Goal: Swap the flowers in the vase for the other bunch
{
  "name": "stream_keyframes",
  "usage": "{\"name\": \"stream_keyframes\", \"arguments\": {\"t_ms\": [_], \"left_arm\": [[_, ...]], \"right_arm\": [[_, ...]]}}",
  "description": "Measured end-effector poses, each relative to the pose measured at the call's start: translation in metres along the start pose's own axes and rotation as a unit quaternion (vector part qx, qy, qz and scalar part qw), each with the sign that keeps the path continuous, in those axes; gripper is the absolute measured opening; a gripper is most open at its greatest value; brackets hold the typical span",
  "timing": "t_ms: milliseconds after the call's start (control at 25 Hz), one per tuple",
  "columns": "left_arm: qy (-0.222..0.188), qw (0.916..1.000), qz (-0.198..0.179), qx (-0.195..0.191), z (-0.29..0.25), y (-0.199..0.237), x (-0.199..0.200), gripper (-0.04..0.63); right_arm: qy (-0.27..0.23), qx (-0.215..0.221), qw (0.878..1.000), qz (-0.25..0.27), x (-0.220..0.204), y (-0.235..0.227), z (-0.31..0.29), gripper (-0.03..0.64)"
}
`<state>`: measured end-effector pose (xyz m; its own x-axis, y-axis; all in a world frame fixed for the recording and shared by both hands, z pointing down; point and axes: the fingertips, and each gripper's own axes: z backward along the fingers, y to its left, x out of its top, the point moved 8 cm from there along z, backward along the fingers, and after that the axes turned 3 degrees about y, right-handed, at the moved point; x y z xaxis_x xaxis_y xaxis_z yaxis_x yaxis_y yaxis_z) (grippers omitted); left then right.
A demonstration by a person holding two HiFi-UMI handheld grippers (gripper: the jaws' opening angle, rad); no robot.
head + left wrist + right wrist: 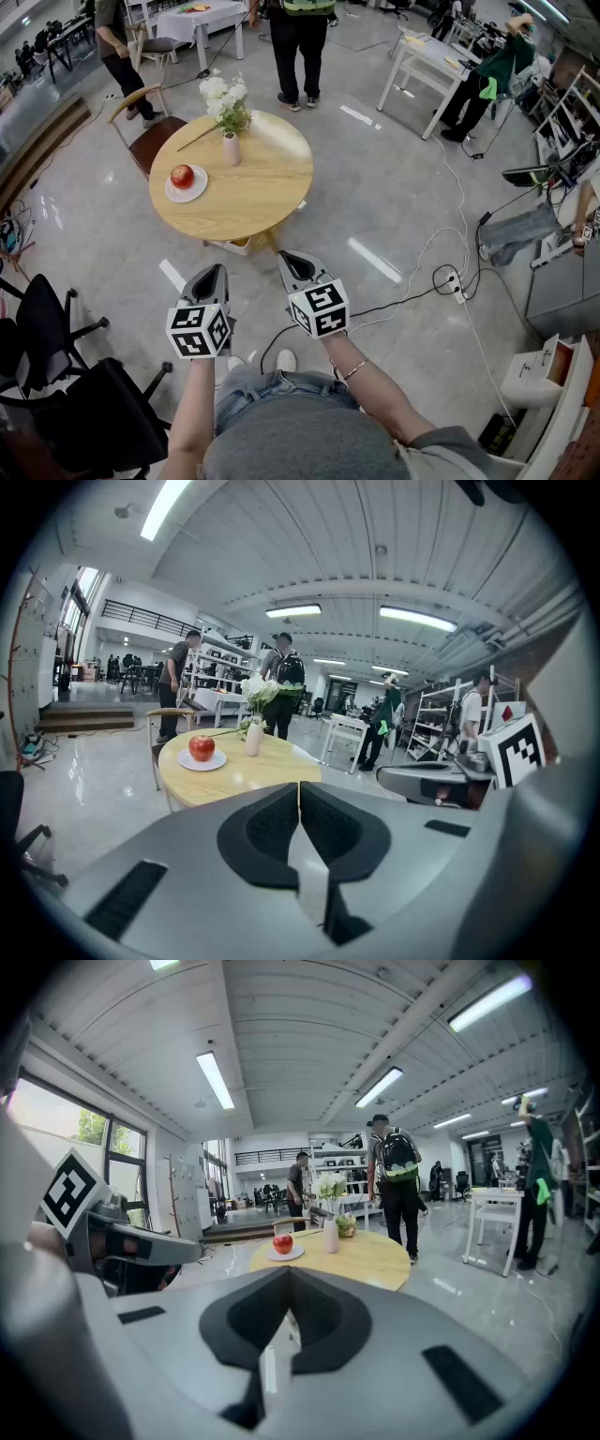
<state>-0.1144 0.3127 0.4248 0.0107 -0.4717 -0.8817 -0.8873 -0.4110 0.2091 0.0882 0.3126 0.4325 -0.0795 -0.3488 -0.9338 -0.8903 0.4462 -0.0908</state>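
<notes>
A round wooden table (253, 192) stands ahead of me on the floor. On it is a slim white vase (231, 148) holding white flowers (221, 92). A second bunch (238, 120) lies on the table just behind the vase, its long stem (196, 139) pointing left. The vase (330, 1236) and the lying bunch (346, 1225) also show in the right gripper view. My left gripper (213, 274) and right gripper (293, 258) hang side by side well short of the table, both shut and empty. The jaws meet in both gripper views, left gripper (299, 786) and right gripper (289, 1275).
A red apple (182, 175) sits on a white plate (187, 188) at the table's left. A wooden chair (150, 131) stands behind the table. People stand beyond it. Black office chairs (66, 394) are at my left; cables (450, 279) run over the floor on the right.
</notes>
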Motion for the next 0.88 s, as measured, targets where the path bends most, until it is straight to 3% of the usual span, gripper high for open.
{"name": "stream_keyframes", "arguments": {"t_ms": [880], "left_arm": [[-0.021,0.9997,0.002,0.01,-0.001,-0.024,0.003,0.023]], "right_arm": [[-0.001,0.029,0.999,0.025,-0.004,-0.009,0.002,0.009]]}}
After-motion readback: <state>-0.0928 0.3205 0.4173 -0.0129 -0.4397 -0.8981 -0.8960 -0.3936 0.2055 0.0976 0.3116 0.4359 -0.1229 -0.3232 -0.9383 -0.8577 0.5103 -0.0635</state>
